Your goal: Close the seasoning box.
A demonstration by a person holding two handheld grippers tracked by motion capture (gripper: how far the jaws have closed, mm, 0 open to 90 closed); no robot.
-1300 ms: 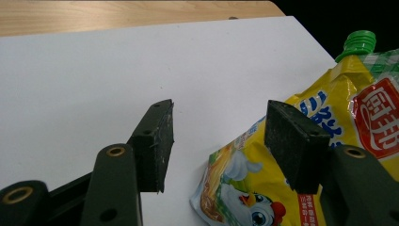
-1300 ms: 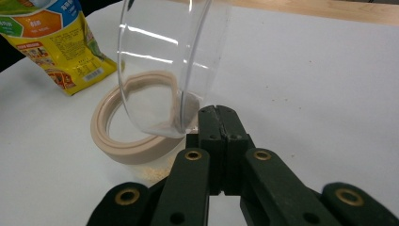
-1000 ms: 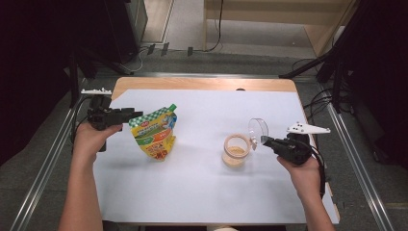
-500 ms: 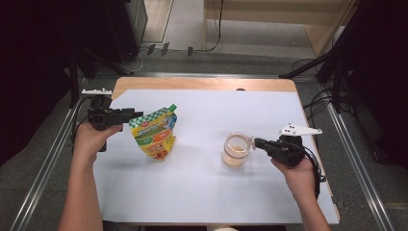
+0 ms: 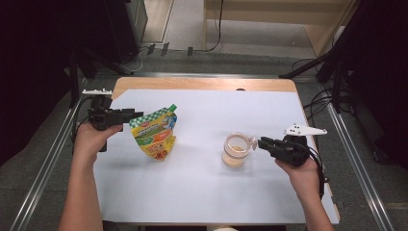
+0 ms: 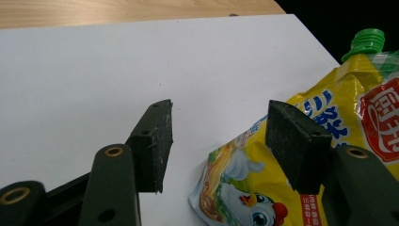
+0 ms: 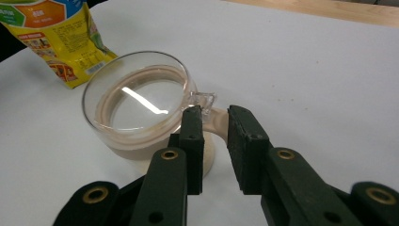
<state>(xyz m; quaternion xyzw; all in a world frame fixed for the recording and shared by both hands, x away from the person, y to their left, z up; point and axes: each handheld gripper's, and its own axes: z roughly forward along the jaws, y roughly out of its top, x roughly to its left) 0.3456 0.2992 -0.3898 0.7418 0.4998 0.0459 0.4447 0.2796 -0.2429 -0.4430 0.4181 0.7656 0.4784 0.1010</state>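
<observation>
At the centre-right of the high view, the glass mug (image 5: 235,150) stands on the tabletop (image 5: 202,192). The right tongs (image 7: 214,115), narrow, have just been opening off its handle (image 7: 214,117), apparently releasing it. The left tongs (image 6: 219,127) stand wide beside the yellow pouch (image 5: 155,134), gripping nothing.

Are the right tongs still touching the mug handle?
Cannot tell. In the right gripper view, the right tongs, just opening, straddle the mug handle; neither contact nor gap shows plainly.

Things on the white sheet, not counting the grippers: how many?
2. A yellow spouted pouch stands at the left, by the left gripper. A glass mug stands right of centre, its handle between the right gripper jaws. Nothing seems hidden.
</observation>
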